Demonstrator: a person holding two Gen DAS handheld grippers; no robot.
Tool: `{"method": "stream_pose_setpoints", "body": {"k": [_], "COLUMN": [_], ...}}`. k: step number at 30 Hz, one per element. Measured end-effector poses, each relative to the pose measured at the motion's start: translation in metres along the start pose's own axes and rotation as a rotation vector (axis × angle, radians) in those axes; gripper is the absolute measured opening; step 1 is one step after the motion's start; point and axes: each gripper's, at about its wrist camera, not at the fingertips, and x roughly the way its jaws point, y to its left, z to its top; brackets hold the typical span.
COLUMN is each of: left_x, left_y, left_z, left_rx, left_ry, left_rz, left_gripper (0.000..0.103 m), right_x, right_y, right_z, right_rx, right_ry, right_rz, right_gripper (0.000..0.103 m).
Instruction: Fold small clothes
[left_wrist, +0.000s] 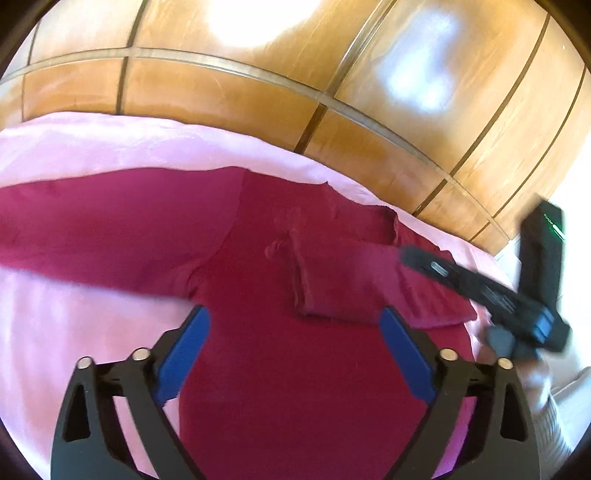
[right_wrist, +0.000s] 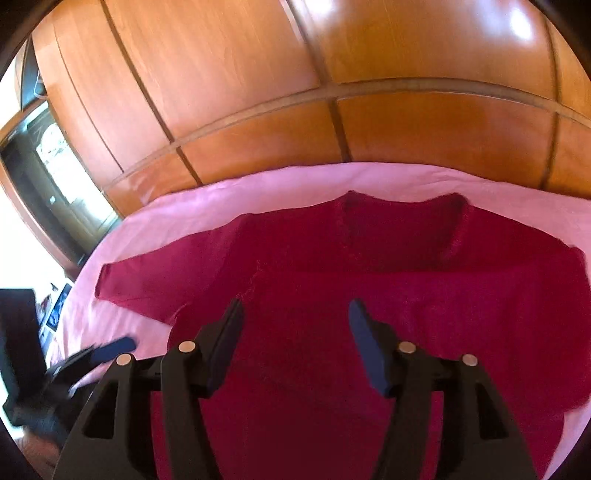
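Crimson long-sleeved knit top (right_wrist: 369, 258) lies flat on pink bedsheet (right_wrist: 258, 184), one sleeve folded across toward three o'clock; my left claw (left_wrist: 293, 325) and right claw (right_wrist: 295, 317) gape wide, empty.

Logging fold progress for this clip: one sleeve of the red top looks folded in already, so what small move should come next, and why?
Probably bring the left tongs down onto the outstretched sleeve and close on it. The right sleeve already lies folded across the red top, while this one lies flat on the pink sheet. Both tongs, including the right tongs, are open and hold nothing.
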Motion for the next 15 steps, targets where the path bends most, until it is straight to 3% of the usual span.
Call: {"method": "stream_pose_setpoints", "body": {"k": [2,6,9,11,13,15], "left_x": [0.015,0.049,0.085,0.107,0.113,0.108], "left_y": [-0.002,-0.008,-0.013,-0.018,-0.022,-0.024], "left_z": [0.01,0.02,0.021,0.021,0.026,0.036], "left_rx": [-0.006,0.008,-0.001,0.009,0.026,0.02], "left_ry": [0.019,0.058,0.135,0.183,0.173,0.135], "left_rz": [-0.026,-0.014,-0.036,-0.026,-0.003,-0.026], "left_gripper": [0.083,0.079,0.06,0.021,0.007,0.006], "right_x": [-0.029,-0.085,-0.108,-0.122,-0.129,-0.132], "right_y": [-0.018,-0.068,-0.101,-0.12,-0.129,-0.134], "right_z": [-0.02,-0.053,-0.067,-0.07,-0.067,-0.056], "right_rx": [0.021,0.086,0.145,0.192,0.212,0.222], "right_ry": [-0.028,-0.031,-0.022,-0.029,-0.049,-0.082], "right_rz": [-0.011,-0.123,-0.206,-0.252,-0.271,-0.267], "right_gripper": [0.066,0.069,0.07,0.07,0.07,0.07]}}
